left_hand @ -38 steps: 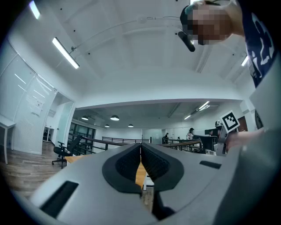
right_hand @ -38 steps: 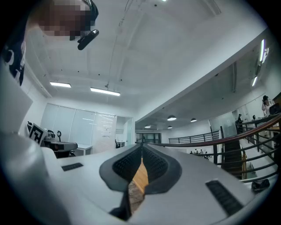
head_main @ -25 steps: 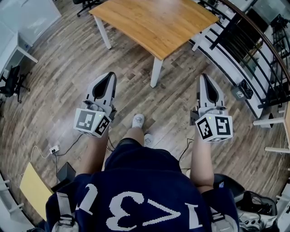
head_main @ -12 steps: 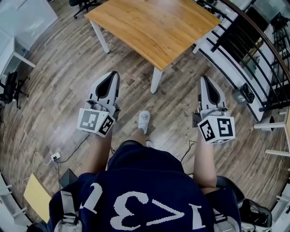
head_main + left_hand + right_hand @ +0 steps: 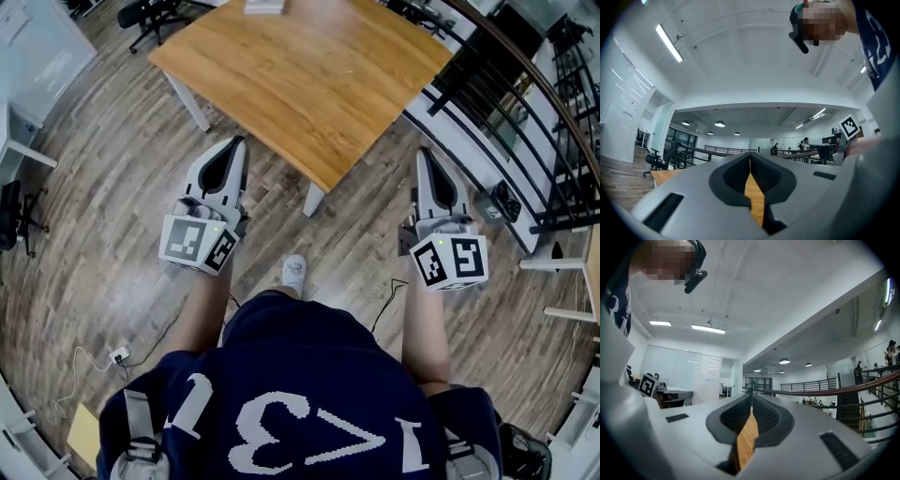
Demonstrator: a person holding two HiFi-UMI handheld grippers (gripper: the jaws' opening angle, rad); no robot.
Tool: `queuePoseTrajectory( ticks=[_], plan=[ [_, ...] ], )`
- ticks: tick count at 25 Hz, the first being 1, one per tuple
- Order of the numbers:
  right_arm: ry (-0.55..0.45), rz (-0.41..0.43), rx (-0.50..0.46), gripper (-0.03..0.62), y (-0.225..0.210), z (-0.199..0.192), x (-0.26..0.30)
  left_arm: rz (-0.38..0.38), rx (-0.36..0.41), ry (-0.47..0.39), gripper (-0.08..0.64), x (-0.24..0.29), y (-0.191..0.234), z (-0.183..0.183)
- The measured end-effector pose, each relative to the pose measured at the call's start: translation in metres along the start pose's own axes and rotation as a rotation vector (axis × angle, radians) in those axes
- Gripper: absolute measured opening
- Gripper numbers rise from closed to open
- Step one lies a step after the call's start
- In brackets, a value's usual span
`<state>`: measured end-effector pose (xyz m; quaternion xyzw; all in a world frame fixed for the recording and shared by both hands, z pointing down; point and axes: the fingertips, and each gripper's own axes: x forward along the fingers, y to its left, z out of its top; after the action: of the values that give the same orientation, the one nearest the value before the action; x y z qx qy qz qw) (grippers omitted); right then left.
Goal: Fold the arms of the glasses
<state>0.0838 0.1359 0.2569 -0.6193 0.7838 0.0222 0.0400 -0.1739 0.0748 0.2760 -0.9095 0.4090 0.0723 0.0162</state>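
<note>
Although the job is about a pair of glasses, no view shows anything that can be picked out as them. The only candidate is a small pale object (image 5: 262, 6) at the far edge of the wooden table (image 5: 309, 84), and it is too small and too cropped to name.

At the left, the left gripper (image 5: 238, 143) is held level over the plank floor (image 5: 112, 197), short of the table's near corner. Its own view shows the ribbed pads pressed together with nothing between them, only a sliver of tabletop visible past the slit. The person's shoe (image 5: 294, 272) shows in the middle, below the table's white leg (image 5: 314, 199). At the right, the right gripper (image 5: 426, 153) is also level and closed on nothing, its pads all but touching. A dark railing (image 5: 506, 103) runs beside it.

Glasses would likely be light, thin and easy to skid across smooth wood. They are stiff along the arms but weak at the hinges, and the lenses scratch and slip. A sensible hold would be one pair of pads on the front frame near the bridge or an outer corner, clear of the lenses. The other gripper could then nudge each arm inward partway along its length, gently.
</note>
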Motion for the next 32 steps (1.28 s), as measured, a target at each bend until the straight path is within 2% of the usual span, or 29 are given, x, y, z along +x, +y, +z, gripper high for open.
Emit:
queuePoseTrajectory(
  ticks=[6,13,17,26,32],
  plan=[
    [-0.012,-0.038,0.001,0.034,-0.011,0.0,0.038,-0.024,-0.006,0.011,0.018,0.041,0.032,-0.006],
    [0.025,-0.051,-0.009,0.034,-0.032,-0.012,0.065,-0.009,-0.046,0.04,0.018,0.071,0.055,-0.028],
    [0.022,-0.041,-0.003,0.034,-0.043,-0.02,0.084,0.007,-0.038,0.047,0.018,0.089,0.065,-0.034],
    [0.004,0.053,-0.004,0.034,-0.095,-0.018,0.165,0.096,-0.026,0.024,0.018,0.157,0.089,-0.037],
    [0.004,0.142,0.01,0.034,-0.137,-0.018,0.223,0.185,-0.026,0.018,0.018,0.205,0.1,-0.041]
  ],
)
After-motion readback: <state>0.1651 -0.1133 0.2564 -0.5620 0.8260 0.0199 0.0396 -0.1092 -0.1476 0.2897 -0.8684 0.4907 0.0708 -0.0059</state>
